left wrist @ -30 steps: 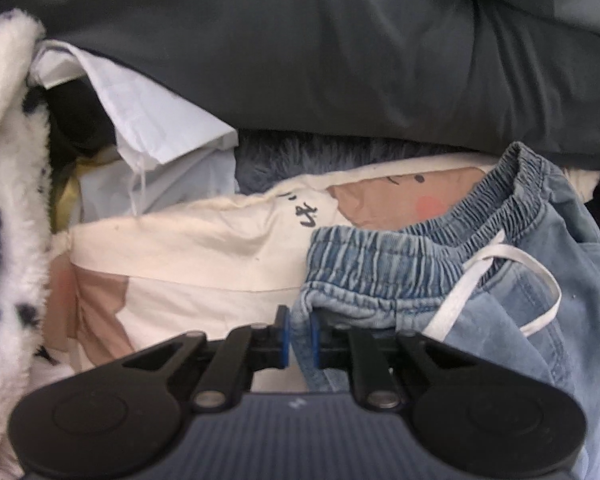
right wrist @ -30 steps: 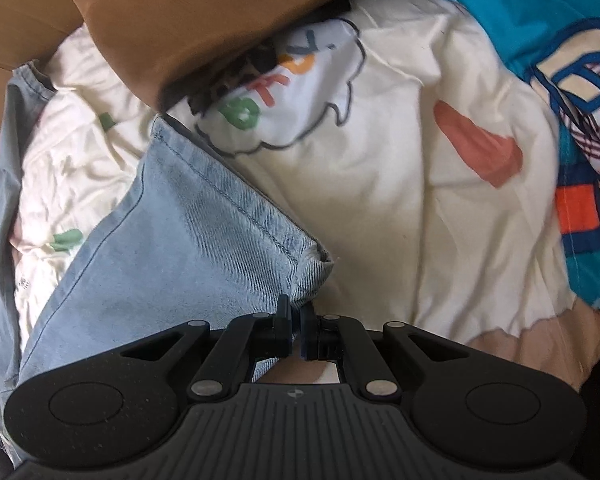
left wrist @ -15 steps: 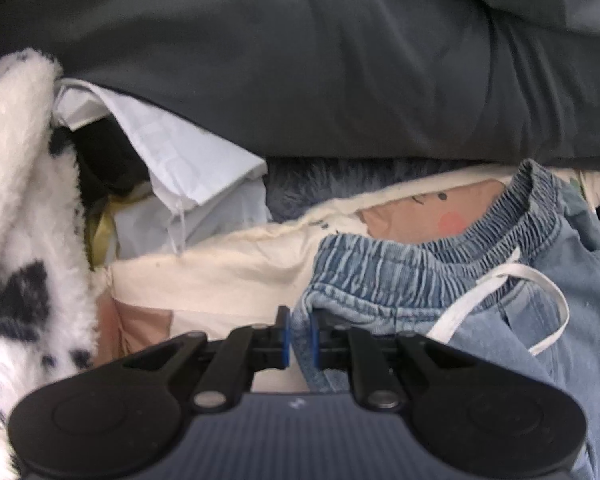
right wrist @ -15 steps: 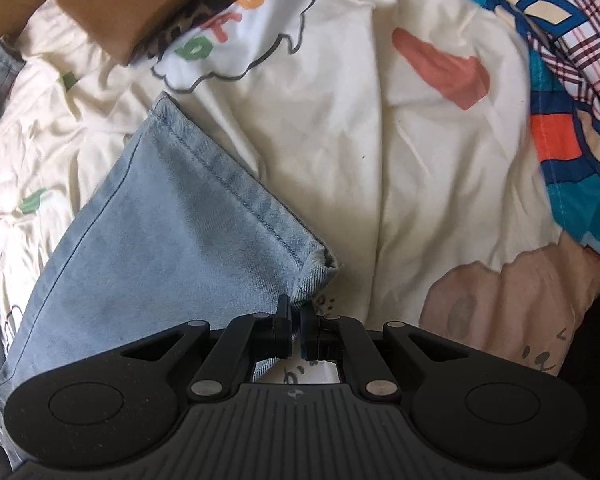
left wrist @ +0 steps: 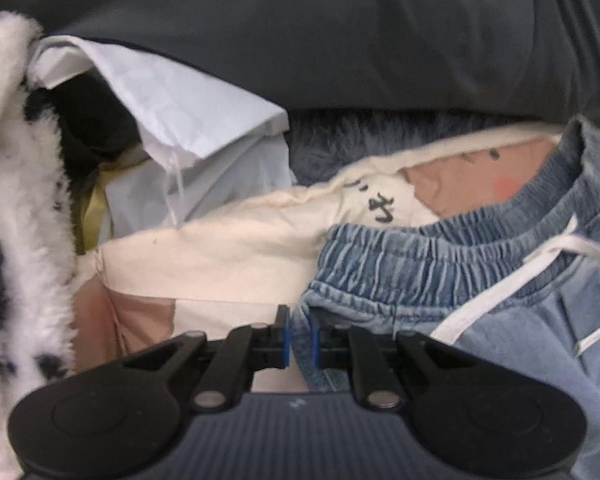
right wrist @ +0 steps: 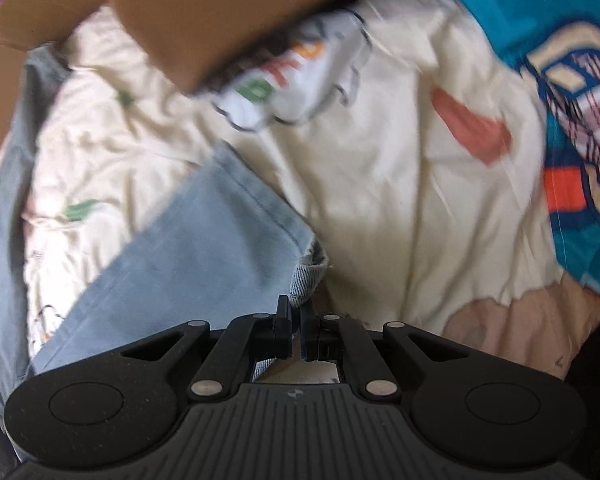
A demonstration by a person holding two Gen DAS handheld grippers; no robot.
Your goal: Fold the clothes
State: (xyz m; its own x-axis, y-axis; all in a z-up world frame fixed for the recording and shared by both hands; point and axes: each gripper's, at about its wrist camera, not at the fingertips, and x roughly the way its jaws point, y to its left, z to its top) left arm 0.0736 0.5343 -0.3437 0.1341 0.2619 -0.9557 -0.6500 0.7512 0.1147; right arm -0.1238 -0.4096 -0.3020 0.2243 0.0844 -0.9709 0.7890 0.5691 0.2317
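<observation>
One pair of light-blue denim trousers [left wrist: 520, 320], elastic waistband, white drawstring [left wrist: 496, 296], lying on our cream printed sheet [right wrist: 400, 184]; left tongs [left wrist: 299, 340] pinch the waistband, right tongs [right wrist: 296, 332] pinch the hem corner.

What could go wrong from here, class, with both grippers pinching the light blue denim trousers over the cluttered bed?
1. The right gripper pinches only the corner of the light blue denim trousers' leg hem; it may slip free.
2. The trousers' white drawstring hangs loose near the left gripper and could snag.
</observation>
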